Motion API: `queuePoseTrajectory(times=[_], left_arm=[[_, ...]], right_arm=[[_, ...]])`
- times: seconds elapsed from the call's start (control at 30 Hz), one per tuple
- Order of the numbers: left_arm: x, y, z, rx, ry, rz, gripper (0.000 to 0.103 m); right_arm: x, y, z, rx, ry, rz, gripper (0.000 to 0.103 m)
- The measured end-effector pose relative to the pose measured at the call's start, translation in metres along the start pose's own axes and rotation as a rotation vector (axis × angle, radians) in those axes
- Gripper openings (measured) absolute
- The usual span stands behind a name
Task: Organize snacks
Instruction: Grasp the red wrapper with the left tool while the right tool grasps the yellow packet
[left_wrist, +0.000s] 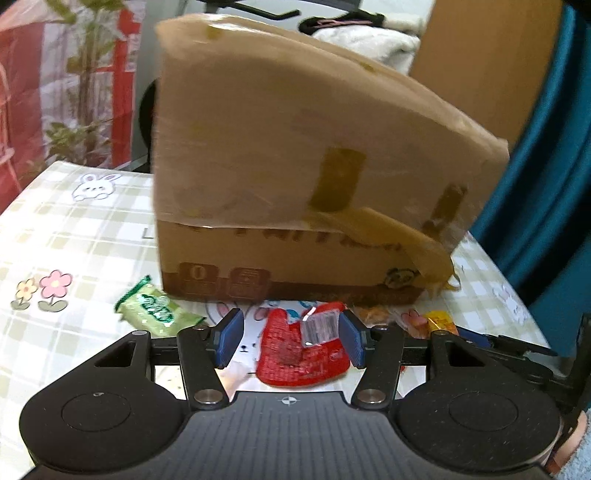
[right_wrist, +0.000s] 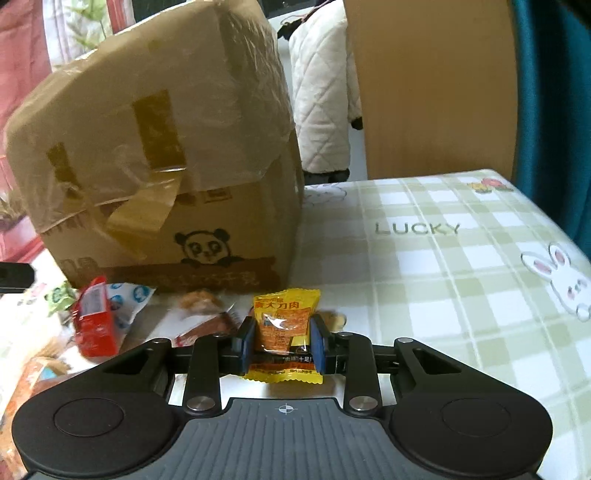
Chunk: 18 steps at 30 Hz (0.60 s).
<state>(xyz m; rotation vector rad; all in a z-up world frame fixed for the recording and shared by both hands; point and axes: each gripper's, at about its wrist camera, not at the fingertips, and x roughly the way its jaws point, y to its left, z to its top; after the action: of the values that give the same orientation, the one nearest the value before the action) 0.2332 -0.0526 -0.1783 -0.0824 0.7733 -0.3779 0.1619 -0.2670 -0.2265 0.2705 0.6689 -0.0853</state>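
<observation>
Right gripper (right_wrist: 282, 341) clamped on a yellow snack packet (right_wrist: 282, 325), lower print hidden behind the pads; left gripper (left_wrist: 291, 339) parted around a red packet (left_wrist: 301, 350) on the surface (right_wrist: 443, 280); cardboard box (left_wrist: 295, 177) blurred, top cut off

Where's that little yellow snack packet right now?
In the right wrist view, the yellow packet sits pinched in the right gripper, just before the cardboard box.

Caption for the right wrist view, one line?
Right claw shut on a yellow snack packet before the taped cardboard box on a checked tablecloth.
</observation>
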Motion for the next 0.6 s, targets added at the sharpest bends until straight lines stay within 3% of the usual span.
queuePoseTrajectory(times=[0.13,0.2,0.43,0.6], left_arm=[[0.019,-0.009,-0.006,0.025,0.042,0.002,0.062],[0.026,-0.012,-0.009,0.033,0.053,0.004,0.072],[0.038,-0.007,-0.017,0.015,0.048,0.026,0.072],[0.038,0.005,-0.020,-0.002,0.046,0.012,0.065]], right_arm=[[-0.010,-0.004,-0.013,0.027,-0.036,0.021,0.028],[-0.013,-0.002,-0.014,0.013,-0.059,0.029,0.028],[-0.015,-0.002,-0.017,-0.002,-0.075,0.058,0.028],[-0.017,-0.005,-0.019,0.012,-0.090,0.082,0.028]])
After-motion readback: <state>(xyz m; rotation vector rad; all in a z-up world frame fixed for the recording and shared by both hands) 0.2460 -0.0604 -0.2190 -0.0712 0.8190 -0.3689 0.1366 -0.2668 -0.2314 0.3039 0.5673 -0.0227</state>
